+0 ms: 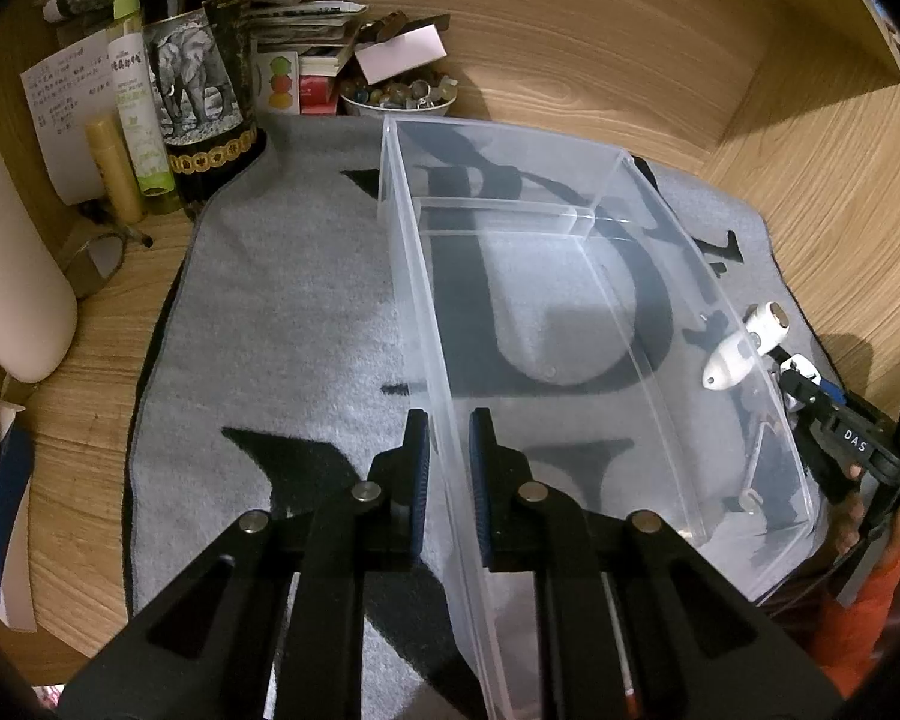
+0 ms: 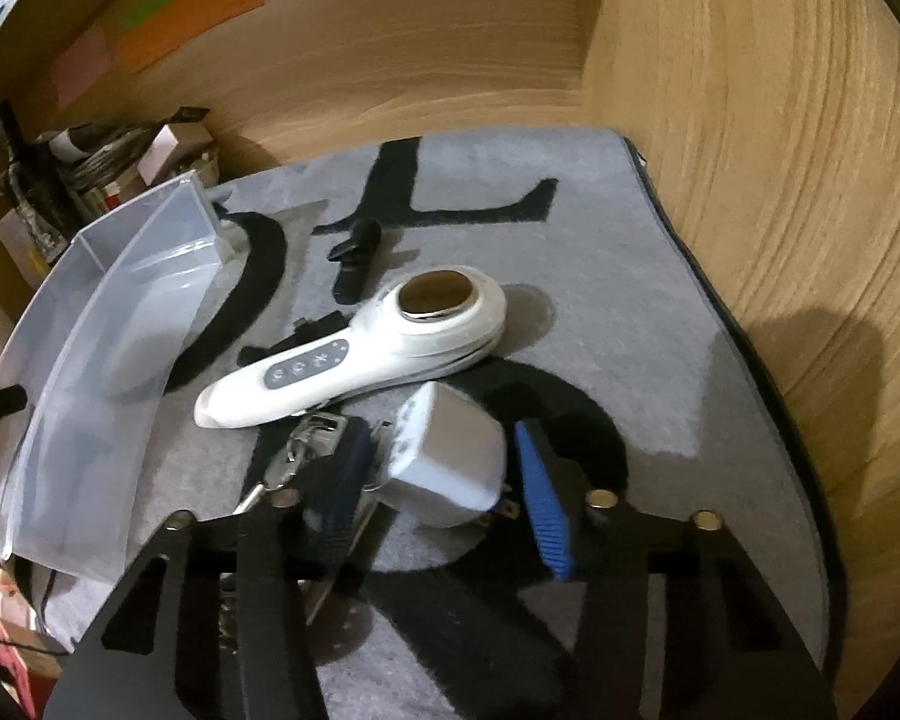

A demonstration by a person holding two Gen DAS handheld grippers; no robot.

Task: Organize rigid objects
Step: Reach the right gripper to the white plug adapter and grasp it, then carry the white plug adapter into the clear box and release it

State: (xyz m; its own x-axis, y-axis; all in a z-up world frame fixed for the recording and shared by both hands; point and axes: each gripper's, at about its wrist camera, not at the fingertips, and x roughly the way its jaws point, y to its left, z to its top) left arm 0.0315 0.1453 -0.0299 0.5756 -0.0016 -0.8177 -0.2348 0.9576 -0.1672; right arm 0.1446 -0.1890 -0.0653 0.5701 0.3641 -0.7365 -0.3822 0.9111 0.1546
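A clear plastic bin (image 1: pixel 546 312), long and thin-walled with a low divider across its far end, lies on a grey felt mat (image 1: pixel 282 324) printed with big black letters. The left claw (image 1: pixel 450 468) is clenched on the bin's near long wall, one ribbed blue pad on each side of the sheet, angled down onto it from above.

Just beside the bin's other long wall lie the loose rigid things: a white handheld device (image 2: pixel 354 354), smooth and glossy, with a round metal face and a grey button strip along its handle; a small white cube-shaped charger (image 2: pixel 450 456); a black clip (image 2: pixel 357 261) farther back; and some metal pieces near the charger, too blurred to name.

The right claw (image 2: pixel 438 498) is tilted down over the charger, its jaws partly apart with the charger between them. One pad seems to meet the charger's side, the other stands a little clear, so the charger is not gripped. A hand in an orange sleeve (image 1: pixel 858 618) holds that claw.

The mat covers a wood-grain desk (image 1: pixel 660 60), where bottles, papers and a bowl of beads crowd the back corner.
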